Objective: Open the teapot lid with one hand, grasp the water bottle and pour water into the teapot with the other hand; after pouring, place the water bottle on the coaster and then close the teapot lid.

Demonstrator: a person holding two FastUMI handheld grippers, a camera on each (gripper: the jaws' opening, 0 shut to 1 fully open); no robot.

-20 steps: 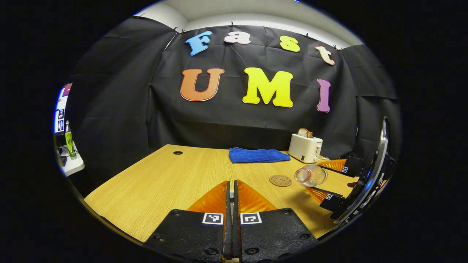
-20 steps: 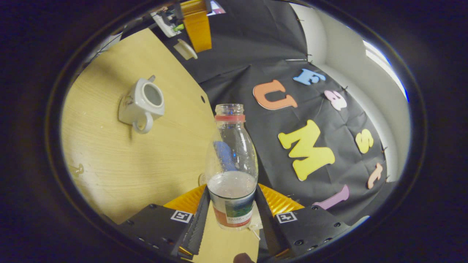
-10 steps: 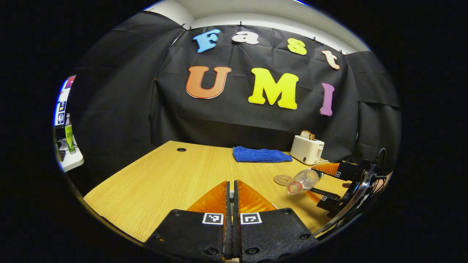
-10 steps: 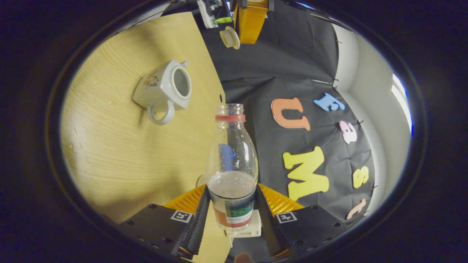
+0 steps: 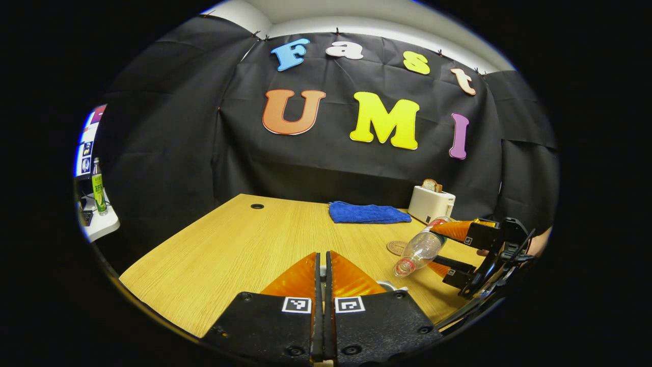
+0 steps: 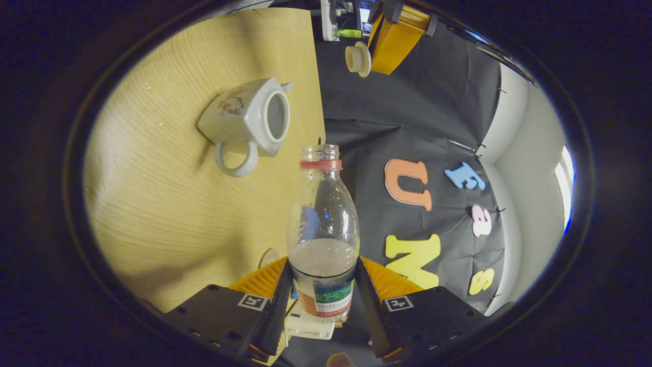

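Left gripper fingers pressed together, level — right gripper rolled sideways, fingers clamped

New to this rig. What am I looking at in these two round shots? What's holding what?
A person holds a two-finger gripper in each hand, with a fisheye camera riding on each. In the right gripper view, the right gripper clamps an uncapped water bottle, tipped toward the open teapot on the wooden table. The left gripper, farther off, holds the teapot lid. The left gripper view shows a coaster, blue cloth and toaster.
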